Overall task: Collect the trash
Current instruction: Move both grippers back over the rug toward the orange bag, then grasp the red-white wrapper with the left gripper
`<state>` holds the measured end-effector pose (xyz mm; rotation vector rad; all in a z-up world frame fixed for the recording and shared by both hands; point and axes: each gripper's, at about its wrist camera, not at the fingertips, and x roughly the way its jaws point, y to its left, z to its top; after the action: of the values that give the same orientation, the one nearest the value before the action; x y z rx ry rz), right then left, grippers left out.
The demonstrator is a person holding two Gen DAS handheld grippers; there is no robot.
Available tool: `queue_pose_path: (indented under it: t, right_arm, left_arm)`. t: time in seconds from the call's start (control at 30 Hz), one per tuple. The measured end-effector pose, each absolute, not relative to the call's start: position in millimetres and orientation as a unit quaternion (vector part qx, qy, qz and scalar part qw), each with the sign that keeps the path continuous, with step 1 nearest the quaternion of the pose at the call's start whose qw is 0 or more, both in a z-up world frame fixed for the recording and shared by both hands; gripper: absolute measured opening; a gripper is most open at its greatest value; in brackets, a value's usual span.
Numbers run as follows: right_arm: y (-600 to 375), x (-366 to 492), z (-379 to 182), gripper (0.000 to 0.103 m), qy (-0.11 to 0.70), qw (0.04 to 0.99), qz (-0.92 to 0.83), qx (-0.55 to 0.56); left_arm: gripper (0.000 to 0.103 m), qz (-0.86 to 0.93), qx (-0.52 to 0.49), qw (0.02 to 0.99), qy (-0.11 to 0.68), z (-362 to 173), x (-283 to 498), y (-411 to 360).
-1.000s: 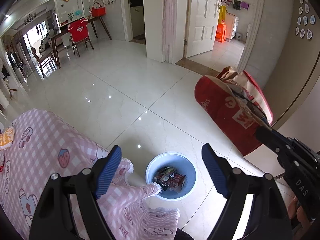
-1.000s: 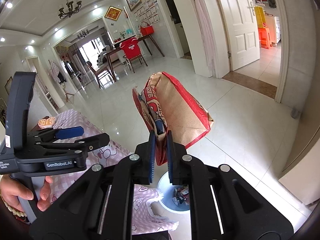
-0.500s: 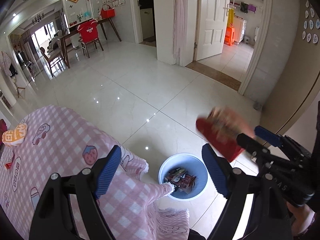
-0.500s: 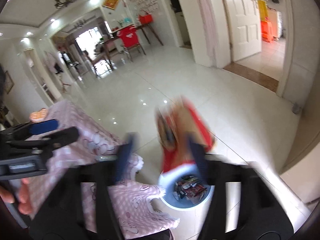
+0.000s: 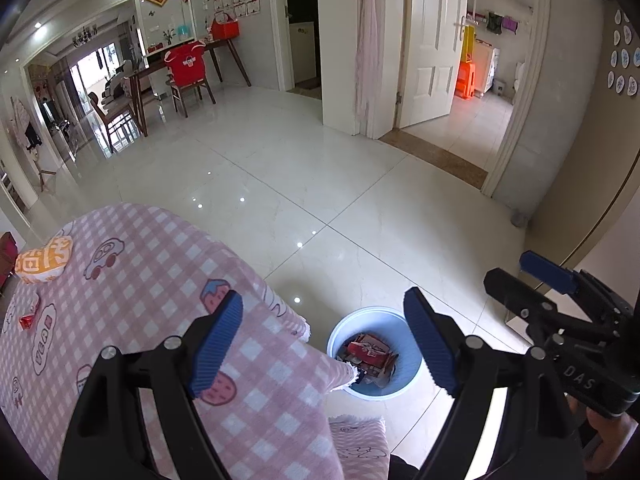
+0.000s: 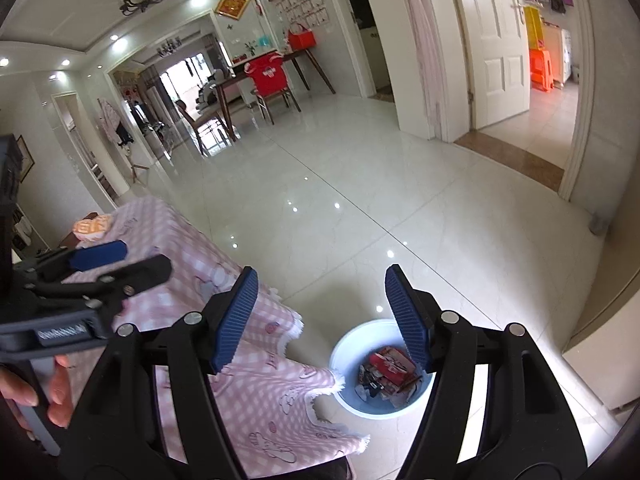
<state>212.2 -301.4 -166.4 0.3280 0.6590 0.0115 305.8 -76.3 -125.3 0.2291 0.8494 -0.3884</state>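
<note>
A glossy white tiled floor (image 5: 248, 176) runs back to a dining area and open white doors, and a table under a pink checked cloth (image 5: 132, 280) printed with cars and strawberries fills the near left of both wrist views. On that cloth, at about nine o'clock in the left wrist view, lies an orange and white snack packet (image 5: 44, 261), puffed and crumpled, with a small red wrapper (image 5: 27, 321) just below it near the frame edge; the same packet shows far off at the cloth's back edge in the right wrist view (image 6: 93, 227). On the floor just beside the hanging corner of the cloth stands a round pale blue bin (image 5: 414, 372), and in it lies a heap of trash topped by a red and white paper bag (image 5: 368, 350), crumpled, with darker wrappers beneath. The left gripper (image 5: 322, 346) is spread wide with nothing between its blue ribbed pads, and the bin sits between its fingertips, lower, toward five o'clock of centre. The right gripper (image 6: 322, 318) also stands parted and empty, above the bin (image 6: 344, 354), whose red bag (image 6: 390, 366) shows at about five o'clock, just beside and partly behind the right-hand pad (image 6: 408, 320). A hand (image 6: 28, 390) grips the left gripper's handle at the far left.
</note>
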Motion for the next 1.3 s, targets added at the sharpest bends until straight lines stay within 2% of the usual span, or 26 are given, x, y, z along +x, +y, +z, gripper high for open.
queue_pose_path:
  t: [0.43, 0.8, 0.93, 1.07, 1.3]
  right_arm:
    - [-217, 215, -123, 0.067, 0.304, 0.942, 0.082, 0.117]
    - [-87, 278, -120, 0.072, 0.332, 0.926, 0.176, 0.035]
    - [-43, 313, -122, 0.078, 0.339, 0.92, 0.197, 0.004]
    - [-2, 342, -126, 0.083, 0.345, 0.913, 0.215, -0.031]
    - [48, 388, -135, 0.083, 0.353, 0.901, 0.236, -0.092]
  left_arm:
    - [0.085, -0.134, 0.073, 0.909, 0.388, -93, 291, 30]
    - [0.085, -0.006, 0.035, 0.914, 0.405, -104, 326, 196]
    - [0.085, 0.019, 0.028, 0.905, 0.423, -116, 349, 242]
    - [0.085, 0.015, 0.042, 0.899, 0.436, -129, 373, 265]
    - [0.085, -0.01, 0.083, 0.895, 0.438, -148, 403, 271]
